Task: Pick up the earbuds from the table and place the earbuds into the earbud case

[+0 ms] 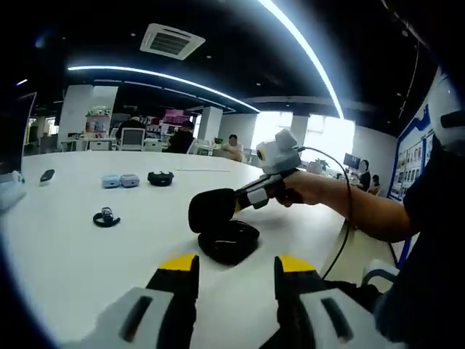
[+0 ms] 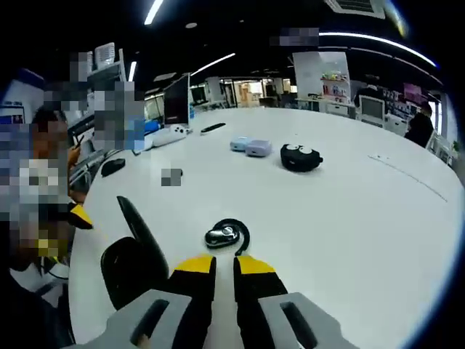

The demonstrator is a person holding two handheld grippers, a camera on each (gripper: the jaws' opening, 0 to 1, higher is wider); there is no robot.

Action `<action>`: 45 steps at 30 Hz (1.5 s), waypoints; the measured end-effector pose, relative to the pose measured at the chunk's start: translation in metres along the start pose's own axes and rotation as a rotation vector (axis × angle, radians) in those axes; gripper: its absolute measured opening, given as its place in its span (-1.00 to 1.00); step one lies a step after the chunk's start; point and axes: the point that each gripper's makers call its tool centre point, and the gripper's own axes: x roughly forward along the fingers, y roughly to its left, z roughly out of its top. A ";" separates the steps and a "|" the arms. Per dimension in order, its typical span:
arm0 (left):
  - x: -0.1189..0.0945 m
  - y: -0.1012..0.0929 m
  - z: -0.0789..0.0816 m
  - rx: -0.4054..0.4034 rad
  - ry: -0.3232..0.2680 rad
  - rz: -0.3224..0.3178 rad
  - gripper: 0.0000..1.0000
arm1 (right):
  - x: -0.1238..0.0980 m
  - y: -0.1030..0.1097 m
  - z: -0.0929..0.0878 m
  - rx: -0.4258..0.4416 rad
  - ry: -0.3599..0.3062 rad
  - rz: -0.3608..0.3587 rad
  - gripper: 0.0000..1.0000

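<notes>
On the broad white table the black earbud case lies open, its lid up, just ahead of the left gripper, whose jaws stand wide with nothing between them. The right gripper, jaws narrow and holding nothing, sits just short of the black hooked earbud.

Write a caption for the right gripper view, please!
Right gripper reaches toward an earbud on the white table, open case beside it.
</notes>
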 end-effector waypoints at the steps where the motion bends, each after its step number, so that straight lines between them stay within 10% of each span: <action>1: 0.000 0.000 0.001 0.001 0.000 0.002 -0.14 | 0.000 0.001 0.001 -0.001 -0.001 0.003 -0.81; 25: 0.016 0.002 0.048 0.113 0.021 0.011 -0.13 | 0.032 0.012 0.014 -0.018 -0.039 0.078 -0.87; 45: 0.105 0.048 0.090 0.219 0.255 -0.012 -0.14 | -0.071 -0.011 -0.008 0.057 -0.170 0.007 -0.81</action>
